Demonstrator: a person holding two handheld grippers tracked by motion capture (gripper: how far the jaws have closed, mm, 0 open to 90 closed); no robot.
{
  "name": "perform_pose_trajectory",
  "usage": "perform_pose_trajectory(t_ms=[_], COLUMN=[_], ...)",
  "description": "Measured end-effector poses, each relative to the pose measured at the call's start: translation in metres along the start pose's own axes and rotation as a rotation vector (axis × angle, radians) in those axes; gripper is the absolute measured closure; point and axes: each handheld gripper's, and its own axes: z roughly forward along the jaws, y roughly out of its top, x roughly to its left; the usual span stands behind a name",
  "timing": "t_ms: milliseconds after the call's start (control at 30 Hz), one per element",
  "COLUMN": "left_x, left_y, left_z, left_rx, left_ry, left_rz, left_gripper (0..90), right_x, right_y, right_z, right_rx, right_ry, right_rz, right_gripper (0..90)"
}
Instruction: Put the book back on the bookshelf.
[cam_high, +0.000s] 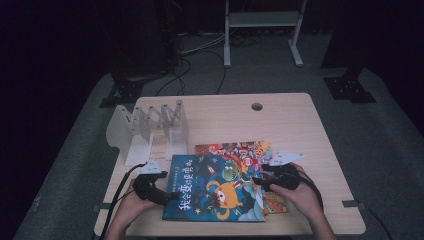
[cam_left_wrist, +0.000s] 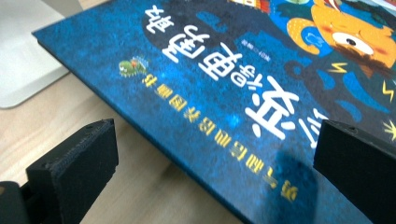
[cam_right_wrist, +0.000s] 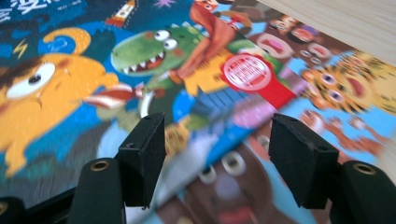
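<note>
The right tool (cam_high: 261, 181) sits over the right edge of the blue picture book (cam_high: 212, 189), jaws a modest way apart with the cover edge running between them; whether the pads actually pinch it I cannot tell. The left tool (cam_high: 170, 196) stands wide open at the book's left edge, one jaw over the cover, one over the table (cam_high: 280, 115), gripping nothing. The blue book lies near the front, overlapping a second book (cam_high: 235, 150) beneath it. Lifting on a shallow bite could let the cover slip, or drag the lower book along. The white book rack (cam_high: 150, 131) stands far left
</note>
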Motion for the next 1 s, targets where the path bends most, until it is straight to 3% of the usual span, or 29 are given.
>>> perform_pose_trajectory(t_ms=[133, 333, 600, 867, 1000], left_x=[-0.002, -0.002, 0.000, -0.003, -0.005], left_y=[-0.004, -0.010, -0.014, -0.013, -0.010], left_z=[-0.002, -0.001, 0.003, 0.010, 0.013], left_rx=[0.004, -0.013, -0.016, -0.008, 0.002], left_ry=[0.007, -0.026, -0.086, -0.134, -0.138], left_rz=[-0.005, -0.041, -0.091, -0.093, -0.102], left_gripper=[0.0, 0.0, 0.0, 0.0, 0.0], right_x=[-0.005, -0.002, 0.003, 0.004, 0.005], right_y=[-0.013, -0.026, -0.028, -0.028, -0.029], right_z=[-0.012, -0.019, -0.015, -0.013, -0.013], right_rx=[0.004, 0.000, -0.001, -0.011, -0.013], right_ry=[-0.016, -0.013, -0.007, 0.004, 0.006], right_rz=[-0.004, -0.024, -0.052, -0.058, -0.059], right_gripper=[35.1, 34.1, 33.6, 33.9, 34.4])
